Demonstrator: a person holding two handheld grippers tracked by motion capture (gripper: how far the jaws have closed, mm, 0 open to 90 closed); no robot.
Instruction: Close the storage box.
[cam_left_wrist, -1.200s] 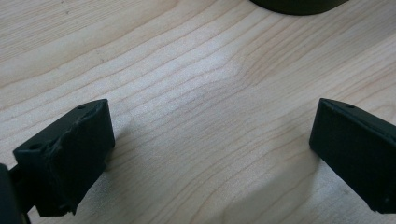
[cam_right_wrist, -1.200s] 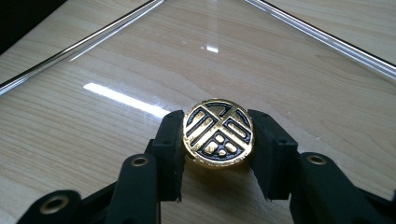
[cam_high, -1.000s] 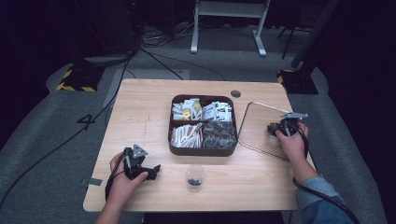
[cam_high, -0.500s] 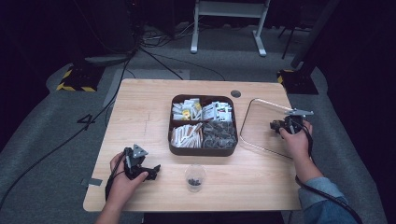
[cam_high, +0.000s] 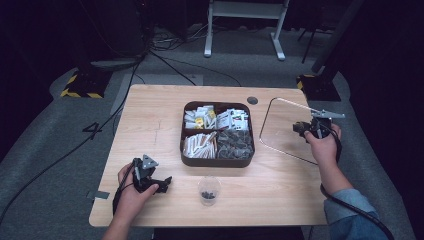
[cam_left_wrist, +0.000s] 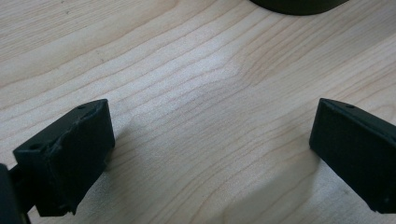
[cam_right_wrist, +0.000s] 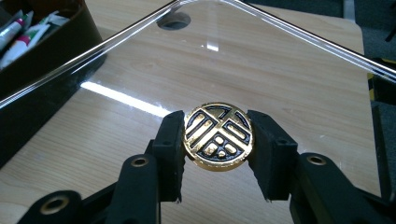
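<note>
Two jaws of the right gripper (cam_right_wrist: 218, 154) clamp the lid's gold knob (cam_right_wrist: 219, 136).

A round gold knob (cam_right_wrist: 219, 136) bears a black geometric emblem on the clear lid (cam_high: 282, 127). Beside it, the compartment tray (cam_high: 218, 161) is dark brown; table (cam_high: 150, 120) pale woodgrain.

The right hand-held gripper (cam_high: 301, 127) has lifted the clear lid (cam_high: 280, 131) by its gold knob (cam_right_wrist: 219, 136).

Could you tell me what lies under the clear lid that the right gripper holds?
Through the clear lid bare wooden table and its round cable hole show; its gold knob hides a patch beneath.
</note>
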